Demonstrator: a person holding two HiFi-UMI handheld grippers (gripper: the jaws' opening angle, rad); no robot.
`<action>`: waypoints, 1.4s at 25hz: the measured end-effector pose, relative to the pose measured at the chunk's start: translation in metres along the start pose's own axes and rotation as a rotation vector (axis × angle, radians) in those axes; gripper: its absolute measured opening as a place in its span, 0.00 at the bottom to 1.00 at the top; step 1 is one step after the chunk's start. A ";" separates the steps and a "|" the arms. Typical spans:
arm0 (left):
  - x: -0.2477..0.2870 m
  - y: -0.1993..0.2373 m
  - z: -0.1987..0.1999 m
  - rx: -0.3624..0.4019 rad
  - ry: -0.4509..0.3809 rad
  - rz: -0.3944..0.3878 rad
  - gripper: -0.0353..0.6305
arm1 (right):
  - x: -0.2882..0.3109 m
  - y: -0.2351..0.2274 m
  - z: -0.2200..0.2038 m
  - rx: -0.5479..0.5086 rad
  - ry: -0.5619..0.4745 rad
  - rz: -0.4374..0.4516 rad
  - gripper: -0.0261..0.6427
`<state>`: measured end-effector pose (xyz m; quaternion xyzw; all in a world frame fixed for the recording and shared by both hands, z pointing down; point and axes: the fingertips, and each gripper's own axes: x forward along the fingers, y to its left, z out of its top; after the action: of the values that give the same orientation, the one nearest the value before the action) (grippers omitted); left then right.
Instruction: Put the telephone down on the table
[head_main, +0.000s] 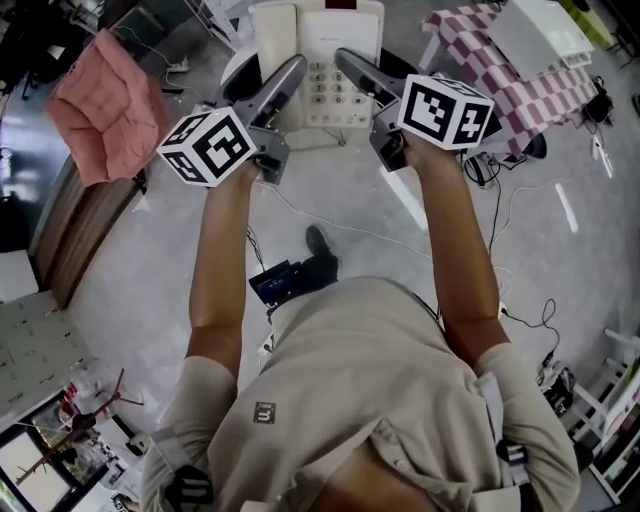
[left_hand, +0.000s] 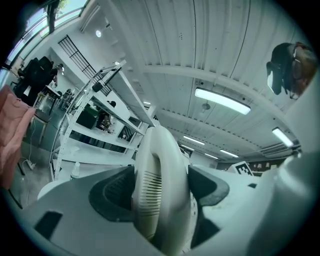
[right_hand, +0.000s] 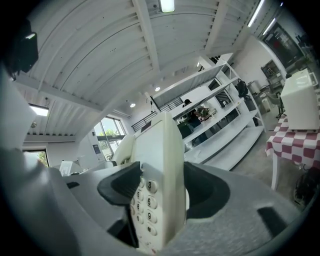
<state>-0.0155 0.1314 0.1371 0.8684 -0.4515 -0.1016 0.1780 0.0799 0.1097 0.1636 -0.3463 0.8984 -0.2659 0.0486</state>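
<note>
A white desk telephone (head_main: 322, 62) is held up in the air above the grey floor, at the top middle of the head view. My left gripper (head_main: 288, 78) is shut on its handset side, and in the left gripper view the ribbed handset (left_hand: 159, 165) is pinched between the dark pads (left_hand: 112, 192). On the keypad side my right gripper (head_main: 352, 66) is shut on the telephone; the right gripper view has the number keys (right_hand: 146, 202) between its pads (right_hand: 206, 192). The telephone's far end is cut off by the top edge of the head view.
A pink cloth (head_main: 105, 105) lies over a wooden table at the left. At the right stands a table with a checked cloth (head_main: 525, 75) and a white box (head_main: 545, 30) on it. Cables (head_main: 530, 320) run over the floor. White shelving (right_hand: 227, 112) stands behind.
</note>
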 end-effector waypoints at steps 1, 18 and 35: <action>0.004 0.006 0.003 -0.001 0.002 -0.006 0.54 | 0.006 -0.002 0.003 0.001 -0.003 -0.007 0.43; 0.022 0.089 0.047 -0.036 -0.009 -0.065 0.54 | 0.095 0.005 0.026 -0.040 -0.020 -0.069 0.43; 0.040 0.152 0.060 -0.050 -0.011 -0.034 0.54 | 0.162 -0.010 0.028 -0.041 0.013 -0.027 0.43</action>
<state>-0.1263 0.0057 0.1424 0.8706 -0.4351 -0.1208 0.1953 -0.0290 -0.0135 0.1608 -0.3575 0.8991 -0.2504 0.0319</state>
